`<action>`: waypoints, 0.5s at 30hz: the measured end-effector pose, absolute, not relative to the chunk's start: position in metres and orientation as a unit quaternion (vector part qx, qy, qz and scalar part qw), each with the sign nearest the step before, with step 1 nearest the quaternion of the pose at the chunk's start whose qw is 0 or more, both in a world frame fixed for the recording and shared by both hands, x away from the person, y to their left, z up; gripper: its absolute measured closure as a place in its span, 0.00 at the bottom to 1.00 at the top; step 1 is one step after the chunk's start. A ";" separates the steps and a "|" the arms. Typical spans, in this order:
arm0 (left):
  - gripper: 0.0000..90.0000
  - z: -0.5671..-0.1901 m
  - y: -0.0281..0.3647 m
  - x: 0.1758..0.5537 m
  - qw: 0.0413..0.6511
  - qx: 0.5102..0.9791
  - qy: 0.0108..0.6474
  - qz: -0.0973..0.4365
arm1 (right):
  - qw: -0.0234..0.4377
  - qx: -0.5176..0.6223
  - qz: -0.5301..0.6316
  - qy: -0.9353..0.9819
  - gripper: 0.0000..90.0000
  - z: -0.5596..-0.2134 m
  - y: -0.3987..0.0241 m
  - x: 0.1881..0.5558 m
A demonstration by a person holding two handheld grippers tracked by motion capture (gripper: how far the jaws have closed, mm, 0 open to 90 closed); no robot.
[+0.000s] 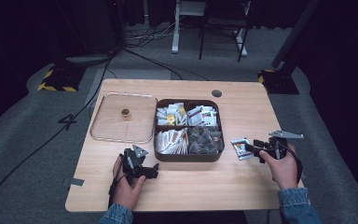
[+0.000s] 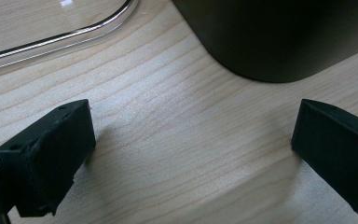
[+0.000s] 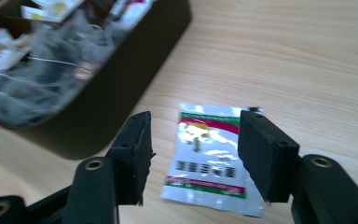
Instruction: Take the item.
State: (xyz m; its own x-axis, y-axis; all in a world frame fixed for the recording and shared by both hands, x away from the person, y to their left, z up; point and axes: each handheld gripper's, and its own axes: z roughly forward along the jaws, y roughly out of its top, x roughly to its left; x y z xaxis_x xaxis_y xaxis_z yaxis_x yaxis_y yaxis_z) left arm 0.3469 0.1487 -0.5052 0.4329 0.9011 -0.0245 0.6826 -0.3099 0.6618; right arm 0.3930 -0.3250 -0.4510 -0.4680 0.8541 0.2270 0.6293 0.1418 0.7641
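We see the right gripper (image 3: 193, 156) parted wide astride the flat sachet (image 3: 209, 158), gripping nothing — closing there may merely skid it along the table (image 3: 307, 60); the left gripper (image 2: 186, 154) gapes empty too.

The room is dark, with a grey carpet floor (image 1: 23, 135), black cables (image 1: 42, 144) and a white-legged desk (image 1: 205, 28) at top centre.

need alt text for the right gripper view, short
A silver packet with a red and green label and a barcode lies flat on the wooden table, between the open black jaws of the right gripper. At upper left stands the corner of a dark box holding tea bags and other packets.
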 end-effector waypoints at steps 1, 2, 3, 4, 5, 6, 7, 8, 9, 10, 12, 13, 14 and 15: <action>0.00 -0.505 0.149 0.347 0.306 0.789 0.502 0.179 | 0.132 0.492 0.429 0.746 0.52 -0.448 -0.323 0.390; 0.00 -0.505 0.149 0.347 0.306 0.789 0.502 0.179 | 0.129 0.490 0.433 0.746 0.52 -0.444 -0.321 0.388; 0.00 -0.505 0.149 0.347 0.306 0.789 0.502 0.179 | 0.128 0.487 0.435 0.746 0.53 -0.442 -0.320 0.385; 0.00 -0.505 0.149 0.347 0.306 0.789 0.502 0.179 | 0.125 0.484 0.437 0.748 0.53 -0.439 -0.318 0.383; 0.00 -0.505 0.149 0.347 0.306 0.789 0.502 0.179 | 0.125 0.484 0.437 0.748 0.53 -0.439 -0.318 0.383; 0.00 -0.505 0.149 0.347 0.306 0.789 0.502 0.179 | 0.123 0.481 0.438 0.750 0.53 -0.437 -0.317 0.380; 0.00 -0.505 0.149 0.347 0.306 0.789 0.502 0.179 | 0.121 0.474 0.440 0.753 0.53 -0.434 -0.314 0.376; 0.00 -0.505 0.149 0.347 0.306 0.789 0.502 0.179 | 0.120 0.470 0.441 0.755 0.53 -0.433 -0.313 0.375; 0.00 -0.505 0.149 0.347 0.306 0.789 0.502 0.179 | 0.118 0.468 0.441 0.757 0.53 -0.432 -0.312 0.372; 0.00 -0.505 0.149 0.347 0.306 0.789 0.502 0.179 | 0.114 0.465 0.441 0.759 0.53 -0.430 -0.310 0.370; 0.00 -0.505 0.149 0.347 0.306 0.789 0.502 0.179 | 0.112 0.455 0.442 0.765 0.53 -0.427 -0.307 0.367; 0.00 -0.505 0.149 0.347 0.306 0.789 0.502 0.179 | 0.111 0.450 0.443 0.768 0.53 -0.426 -0.305 0.365; 0.00 -0.505 0.149 0.347 0.306 0.789 0.502 0.179 | 0.107 0.445 0.444 0.771 0.53 -0.424 -0.303 0.363; 0.00 -0.505 0.149 0.347 0.306 0.789 0.502 0.179 | 0.104 0.440 0.443 0.774 0.53 -0.423 -0.301 0.361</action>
State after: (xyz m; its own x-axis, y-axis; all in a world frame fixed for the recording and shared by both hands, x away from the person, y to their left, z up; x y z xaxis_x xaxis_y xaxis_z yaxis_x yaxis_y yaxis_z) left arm 0.3469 0.1487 -0.5052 0.4323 0.9014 -0.0250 0.6827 -0.3091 0.6621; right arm 0.3606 -0.3013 -0.4227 -0.5917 0.7729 0.2293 0.5895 0.2207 0.7771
